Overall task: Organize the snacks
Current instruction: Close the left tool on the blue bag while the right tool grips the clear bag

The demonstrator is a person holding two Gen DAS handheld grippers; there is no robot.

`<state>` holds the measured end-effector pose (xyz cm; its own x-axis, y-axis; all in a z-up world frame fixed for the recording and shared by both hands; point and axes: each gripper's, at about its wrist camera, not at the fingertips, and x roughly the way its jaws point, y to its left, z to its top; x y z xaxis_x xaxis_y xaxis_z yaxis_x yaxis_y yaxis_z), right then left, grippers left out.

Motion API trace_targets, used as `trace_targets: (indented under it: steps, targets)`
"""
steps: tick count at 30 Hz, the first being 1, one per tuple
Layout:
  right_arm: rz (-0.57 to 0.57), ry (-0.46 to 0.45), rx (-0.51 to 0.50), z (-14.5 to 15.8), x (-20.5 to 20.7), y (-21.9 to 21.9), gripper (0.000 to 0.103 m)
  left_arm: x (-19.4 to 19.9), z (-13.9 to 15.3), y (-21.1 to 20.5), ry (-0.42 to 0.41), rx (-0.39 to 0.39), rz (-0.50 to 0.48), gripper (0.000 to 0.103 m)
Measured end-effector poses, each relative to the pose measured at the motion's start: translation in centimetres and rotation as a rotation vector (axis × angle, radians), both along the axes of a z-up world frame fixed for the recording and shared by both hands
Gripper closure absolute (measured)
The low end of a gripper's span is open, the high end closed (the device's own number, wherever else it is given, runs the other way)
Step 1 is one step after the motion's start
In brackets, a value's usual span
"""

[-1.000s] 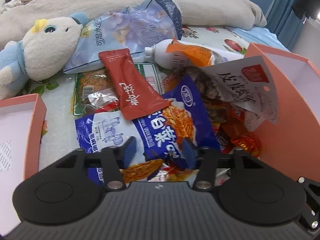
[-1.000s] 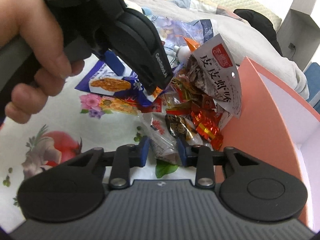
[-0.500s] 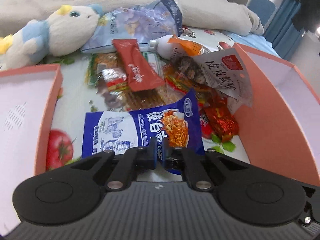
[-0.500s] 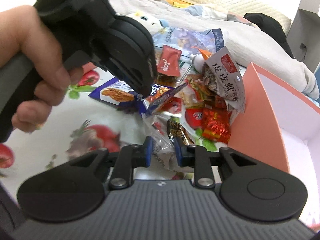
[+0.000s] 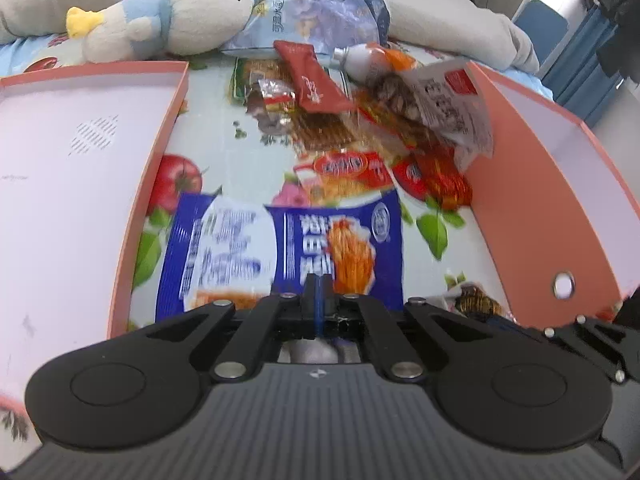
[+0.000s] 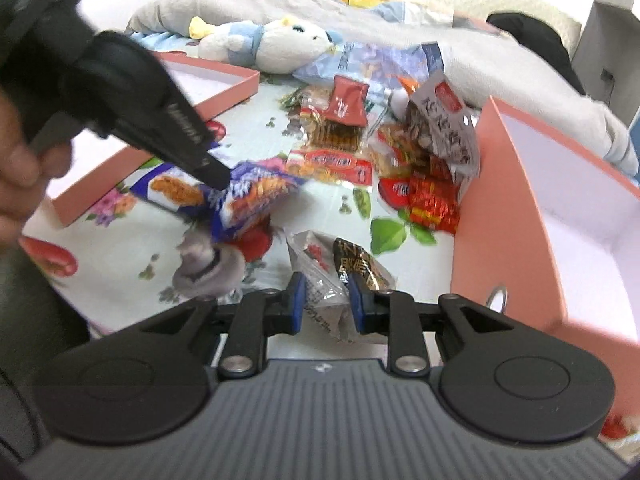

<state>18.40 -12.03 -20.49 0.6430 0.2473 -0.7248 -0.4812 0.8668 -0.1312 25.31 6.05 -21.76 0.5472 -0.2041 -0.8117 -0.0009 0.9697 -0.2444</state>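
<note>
Moved: your left gripper [image 5: 318,300] pulled one blue packet [image 5: 280,248] from the pile, clamped; right gripper [image 6: 326,304] pinches one clear-wrapped snack [image 6: 320,284]; two pink boxes [image 5: 532,184] flank it

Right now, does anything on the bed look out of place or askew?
Yes: a plush toy lies among the snacks, against the big pale blue bag. The white shrimp-snack bag leans tilted against the right pink box's wall rather than inside it. Nothing looks spilled.
</note>
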Motion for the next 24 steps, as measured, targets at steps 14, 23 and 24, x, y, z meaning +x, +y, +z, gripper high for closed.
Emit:
trace_targets:
  steps: [14,23,24]
  targets:
    - [0.017,-0.01,0.105,1.4,-1.2,-0.3,0.04,0.0,1.3,-0.3,-0.018,0.003,-0.054,0.045]
    - [-0.005,-0.042,0.021,0.1,-0.1,0.8,0.02,3.4,-1.3,-0.2,0.031,0.122,-0.071,0.011]
    - [-0.005,-0.044,0.007,-0.1,0.1,0.9,0.02,3.7,-1.6,-0.2,0.039,0.139,-0.068,0.011]
